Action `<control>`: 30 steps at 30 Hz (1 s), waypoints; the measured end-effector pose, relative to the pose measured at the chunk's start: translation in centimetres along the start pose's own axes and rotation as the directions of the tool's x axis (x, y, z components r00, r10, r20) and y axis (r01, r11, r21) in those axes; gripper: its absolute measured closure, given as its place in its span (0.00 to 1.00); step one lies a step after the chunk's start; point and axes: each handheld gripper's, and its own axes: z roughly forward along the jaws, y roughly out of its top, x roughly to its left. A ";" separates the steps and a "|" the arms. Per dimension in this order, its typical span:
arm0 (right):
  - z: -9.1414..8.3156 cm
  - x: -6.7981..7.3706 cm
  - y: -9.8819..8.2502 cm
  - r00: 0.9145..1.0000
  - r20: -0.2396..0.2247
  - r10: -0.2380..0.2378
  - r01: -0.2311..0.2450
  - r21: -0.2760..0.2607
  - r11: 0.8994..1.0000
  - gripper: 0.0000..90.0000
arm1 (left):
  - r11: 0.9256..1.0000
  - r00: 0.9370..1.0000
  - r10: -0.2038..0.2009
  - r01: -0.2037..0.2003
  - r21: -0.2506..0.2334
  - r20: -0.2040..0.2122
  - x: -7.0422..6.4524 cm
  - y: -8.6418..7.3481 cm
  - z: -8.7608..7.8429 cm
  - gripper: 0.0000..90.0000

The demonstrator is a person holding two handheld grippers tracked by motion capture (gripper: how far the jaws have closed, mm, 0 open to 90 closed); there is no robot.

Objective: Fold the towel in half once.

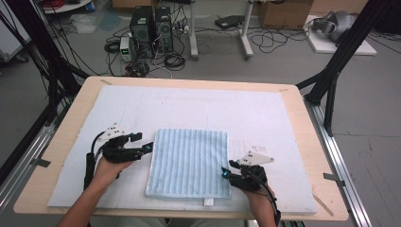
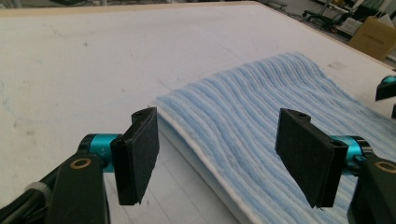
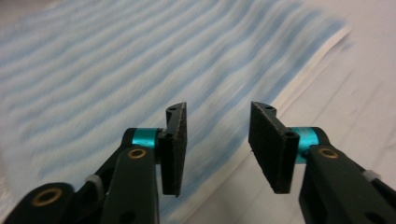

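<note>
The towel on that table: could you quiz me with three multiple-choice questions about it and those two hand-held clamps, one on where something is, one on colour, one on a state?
1. Where does the towel lie?
A. on the white pad, between the two grippers
B. on the floor by the computers
C. draped over the table's far edge

2. What colours is the towel?
A. plain red
B. light blue and white stripes
C. green checks

3. How do the jaws of the left gripper stand?
A. clamped on the towel
B. shut on nothing
C. apart, with the towel's edge under the gap

Answers:
1 A: in the high view it lies folded and flat on the pad, the left gripper at its left edge, the right gripper at its right.
2 B: the stripes show in all views.
3 C: in the left gripper view the pads stand wide apart and press on nothing.
</note>
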 end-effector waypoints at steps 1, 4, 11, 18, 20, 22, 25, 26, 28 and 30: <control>0.0 -0.4 0.4 1.000 0.021 0.003 -0.002 -0.015 1.000 0.68 | 1.000 1.000 0.010 -0.010 -0.001 0.004 0.2 0.3 0.2 0.34; 0.1 -1.6 1.7 0.997 0.076 0.022 -0.019 -0.042 0.999 0.74 | 0.999 1.000 0.022 -0.021 0.026 -0.012 0.8 1.2 1.2 0.35; 2.1 -3.9 4.2 0.990 0.142 -0.001 0.007 -0.038 0.999 0.95 | 0.998 1.000 0.018 -0.018 0.055 -0.015 2.8 2.5 4.2 0.47; 5.9 -4.8 5.8 0.995 0.103 -0.005 0.000 0.045 0.999 0.90 | 0.988 0.999 0.023 -0.016 0.151 -0.044 3.1 1.7 7.3 0.68; 6.8 -5.1 5.7 0.995 0.103 0.008 -0.016 0.074 0.997 0.90 | 0.984 0.998 0.038 -0.028 0.175 -0.054 2.8 1.5 7.9 0.74; 7.5 -5.6 5.2 0.992 0.123 0.016 -0.031 0.125 0.992 0.90 | 0.977 0.995 0.061 -0.044 0.208 -0.076 2.6 1.4 8.3 0.77; 7.5 -6.1 5.0 0.991 0.126 0.034 -0.050 0.126 0.991 0.89 | 0.966 0.990 0.089 -0.060 0.251 -0.105 2.4 1.1 8.7 0.82; 7.5 -6.0 5.0 0.991 0.128 0.033 -0.050 0.127 0.991 0.89 | 0.967 0.990 0.084 -0.053 0.251 -0.115 2.3 1.1 8.8 0.83; 7.5 -6.0 5.1 0.991 0.127 0.027 -0.043 0.128 0.991 0.89 | 0.967 0.986 0.106 -0.071 0.246 -0.131 2.1 1.4 8.8 0.78; 7.5 -6.2 5.5 0.991 0.130 0.010 -0.026 0.123 0.992 0.85 | 0.980 0.982 0.097 -0.067 0.185 -0.159 2.3 1.8 8.4 0.64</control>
